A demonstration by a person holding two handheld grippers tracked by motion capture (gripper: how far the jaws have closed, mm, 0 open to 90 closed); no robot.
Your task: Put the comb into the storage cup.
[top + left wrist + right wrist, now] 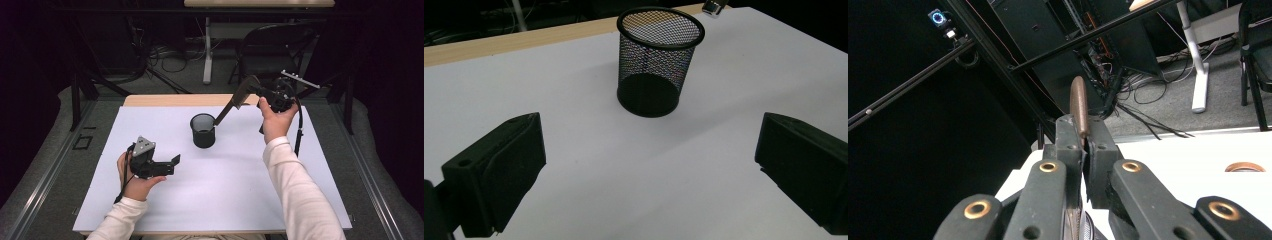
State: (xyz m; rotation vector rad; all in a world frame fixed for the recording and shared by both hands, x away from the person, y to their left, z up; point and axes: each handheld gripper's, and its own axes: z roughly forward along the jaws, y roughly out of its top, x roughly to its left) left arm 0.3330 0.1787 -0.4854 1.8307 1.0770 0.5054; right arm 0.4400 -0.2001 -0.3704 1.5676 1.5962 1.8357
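A black mesh cup (203,131) (654,60) stands upright and empty in the middle of the white sheet (225,190). My right gripper (260,92) (1084,135), raised behind and to the right of the cup, is shut on a long slim brown-grey tool (235,104) (1079,107). The tool slants down to the left, its lower tip at the cup's right rim. My left gripper (170,165) (649,170) sits low over the sheet, left of and nearer than the cup. It points at the cup, jaws wide open with nothing between them.
The sheet covers a wooden table (165,100) whose far edge shows bare. Beyond it stand a black chair (272,45), a white desk leg (207,55) and floor cables (170,55). Dark frame bars (75,95) flank the table.
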